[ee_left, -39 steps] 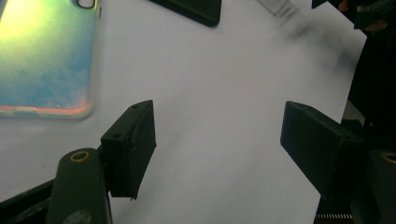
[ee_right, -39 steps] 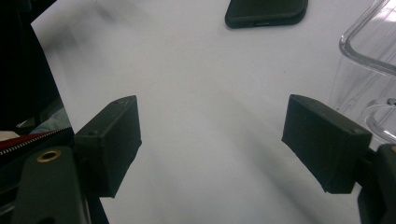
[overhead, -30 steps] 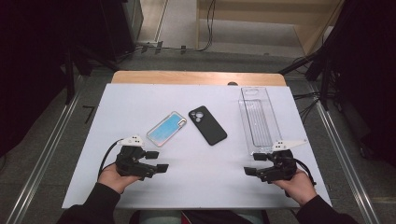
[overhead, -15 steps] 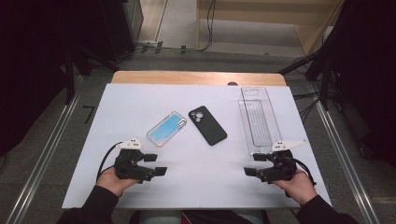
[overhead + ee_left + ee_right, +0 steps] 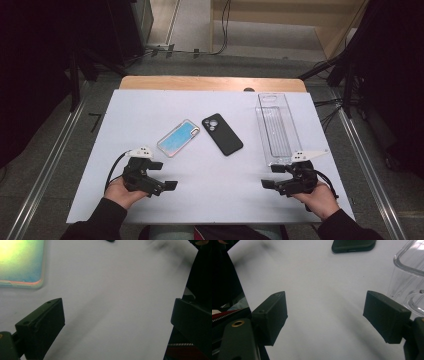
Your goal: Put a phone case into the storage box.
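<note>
An iridescent blue phone case (image 5: 178,138) and a black phone case (image 5: 222,134) lie side by side mid-table. A long clear plastic tray (image 5: 277,127) stands at the right. My left gripper (image 5: 164,175) rests near the front left, pointing right; its jaws have just been opening and stand wide with nothing between them (image 5: 117,310). The iridescent case (image 5: 20,262) lies ahead of it to the left. My right gripper (image 5: 271,176) rests at the front right beside the tray's near end, open and empty (image 5: 325,302). Ahead of it are the black case (image 5: 353,245) and the tray (image 5: 412,270).
The white tabletop (image 5: 210,200) sits on a wooden desk (image 5: 210,83). Metal rails run along both sides on the floor. Cables and dark stands are behind the table. Bare white surface lies between the two grippers.
The left gripper's jaws stand wider apart than in the earlier frames. Both hands stay where they were, and the cases and tray have not moved.
</note>
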### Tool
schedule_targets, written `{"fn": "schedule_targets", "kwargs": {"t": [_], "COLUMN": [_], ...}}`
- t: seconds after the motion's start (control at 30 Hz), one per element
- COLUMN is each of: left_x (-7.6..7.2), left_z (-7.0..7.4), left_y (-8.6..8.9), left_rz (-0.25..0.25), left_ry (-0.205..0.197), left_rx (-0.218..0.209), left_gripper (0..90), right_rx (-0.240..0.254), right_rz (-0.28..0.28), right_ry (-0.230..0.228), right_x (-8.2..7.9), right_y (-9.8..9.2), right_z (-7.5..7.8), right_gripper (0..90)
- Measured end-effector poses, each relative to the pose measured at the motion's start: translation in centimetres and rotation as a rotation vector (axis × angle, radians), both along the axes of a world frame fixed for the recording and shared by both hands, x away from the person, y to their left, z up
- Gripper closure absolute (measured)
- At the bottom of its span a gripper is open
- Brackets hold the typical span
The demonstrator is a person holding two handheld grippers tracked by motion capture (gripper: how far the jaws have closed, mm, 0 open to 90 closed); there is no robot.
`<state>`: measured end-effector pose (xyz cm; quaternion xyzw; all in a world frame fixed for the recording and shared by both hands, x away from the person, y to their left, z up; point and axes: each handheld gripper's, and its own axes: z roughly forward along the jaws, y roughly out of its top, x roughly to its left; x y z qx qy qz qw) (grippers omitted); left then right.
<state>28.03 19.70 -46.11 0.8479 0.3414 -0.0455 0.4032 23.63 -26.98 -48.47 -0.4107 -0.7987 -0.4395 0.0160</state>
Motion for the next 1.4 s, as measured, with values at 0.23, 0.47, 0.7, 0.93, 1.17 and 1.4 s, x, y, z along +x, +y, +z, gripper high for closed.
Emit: {"fn": "schedule_targets", "kwargs": {"t": [0.23,0.47,0.7,0.93,1.17,1.4], "left_x": [0.3,1.2,2.5,3.4,4.7,6.1], "left_z": [0.9,0.9,1.2,1.0,1.3,1.8], "left_y": [0.9,1.0,0.6,-0.3,-0.4,-0.7], "left_rz": [0.055,0.037,0.014,0.005,0.026,0.021], "left_ry": [-0.032,-0.026,-0.037,-0.048,-0.074,-0.099], "left_rx": [0.010,-0.001,-0.020,0.015,0.049,0.042], "left_gripper": [14.0,14.1,0.0,0.0,0.0,0.0], "right_rx": [0.000,-0.004,0.000,0.000,0.004,0.004], "right_rz": [0.002,0.007,0.000,0.006,0.008,0.011], "right_ry": [0.001,-0.001,0.004,0.005,0.002,0.000], "right_x": [0.0,0.0,0.1,0.1,0.1,0.0], "right_y": [0.0,0.1,0.0,0.1,0.1,0.1], "right_z": [0.0,0.0,-0.1,-0.1,-0.1,-0.1], "right_gripper": [17.5,17.4,17.3,17.3,17.3,17.3]}}
